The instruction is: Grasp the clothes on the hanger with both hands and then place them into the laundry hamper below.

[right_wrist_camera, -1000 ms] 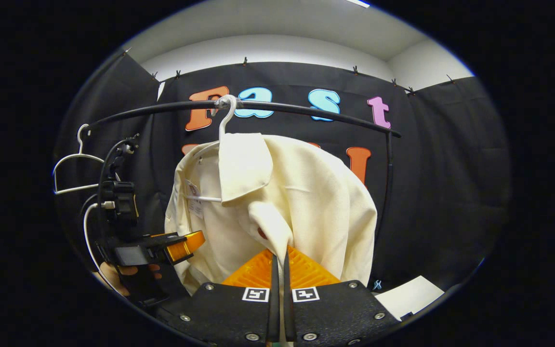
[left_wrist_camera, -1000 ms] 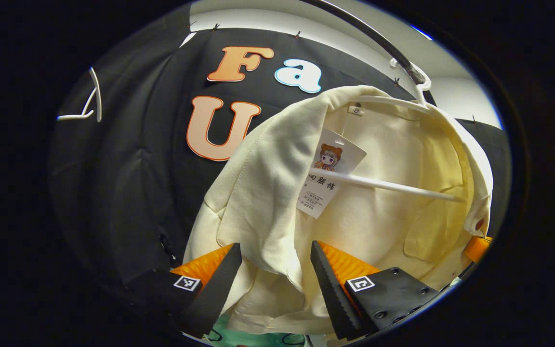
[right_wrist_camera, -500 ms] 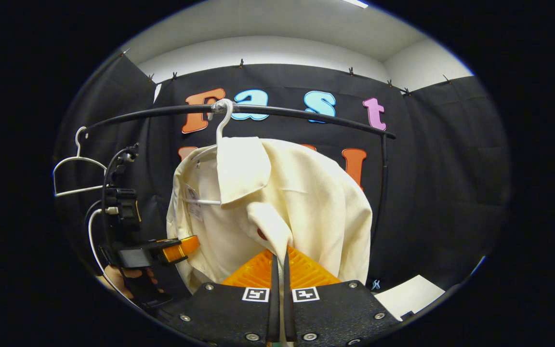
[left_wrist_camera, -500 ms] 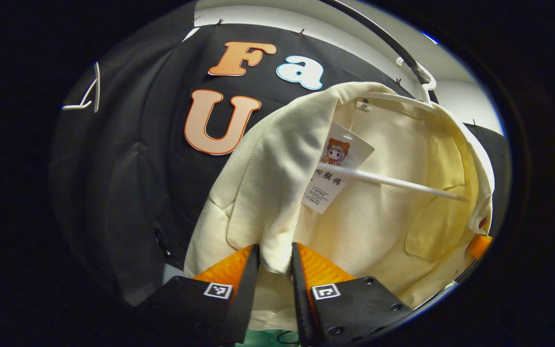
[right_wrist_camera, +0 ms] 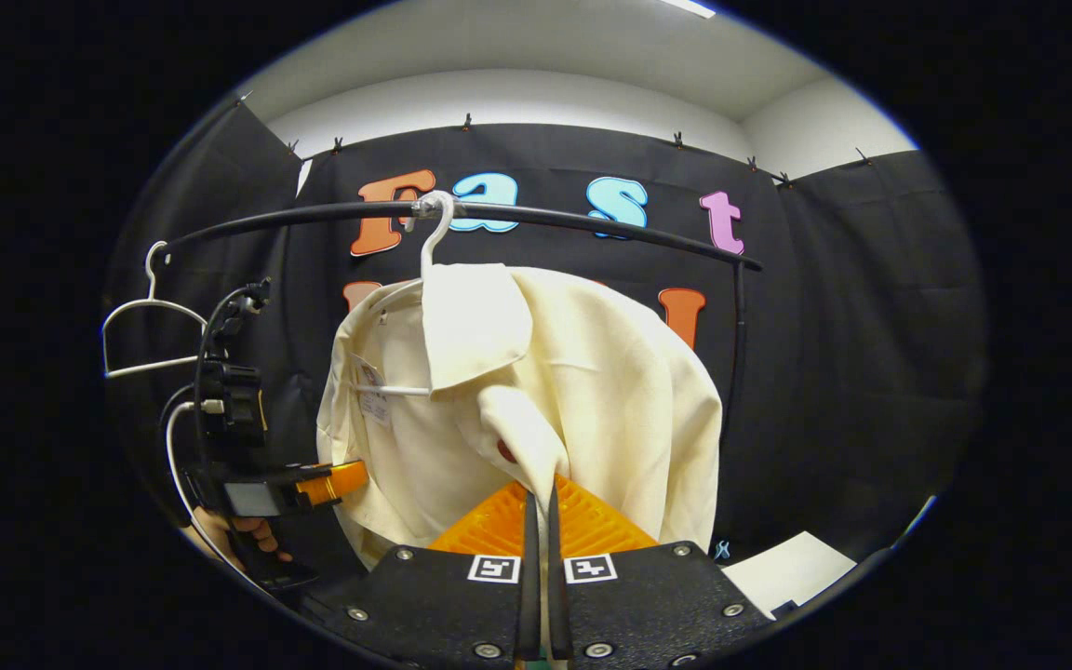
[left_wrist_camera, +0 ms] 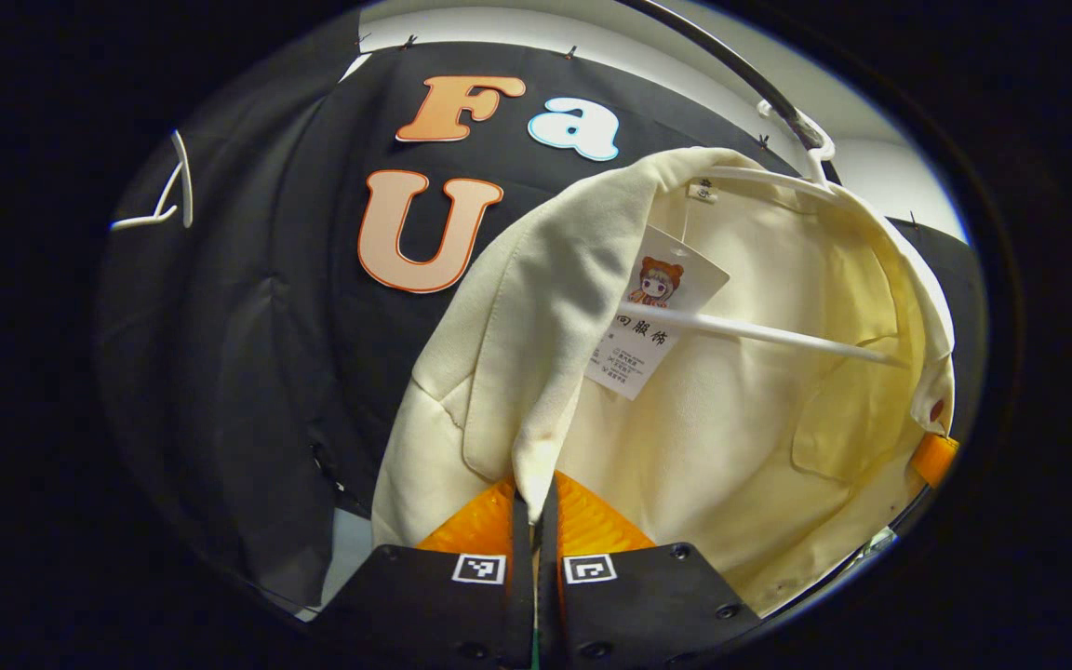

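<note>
We see one cream cloth shirt (right_wrist_camera: pixel 536 391) hanging on one of two white plastic hangers (right_wrist_camera: pixel 429 242) on the black rail (right_wrist_camera: pixel 592 219). Our left gripper (left_wrist_camera: pixel 533 507) and right gripper (right_wrist_camera: pixel 540 507) each have jaws pinching a front edge of it.

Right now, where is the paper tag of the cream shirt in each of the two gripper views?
Left gripper view: paper tag near centre, crossing the white hanger bar.
Right gripper view: it sits left of centre, small, inside the shirt opening.
Shared landmark: the hanger's bar.
</note>
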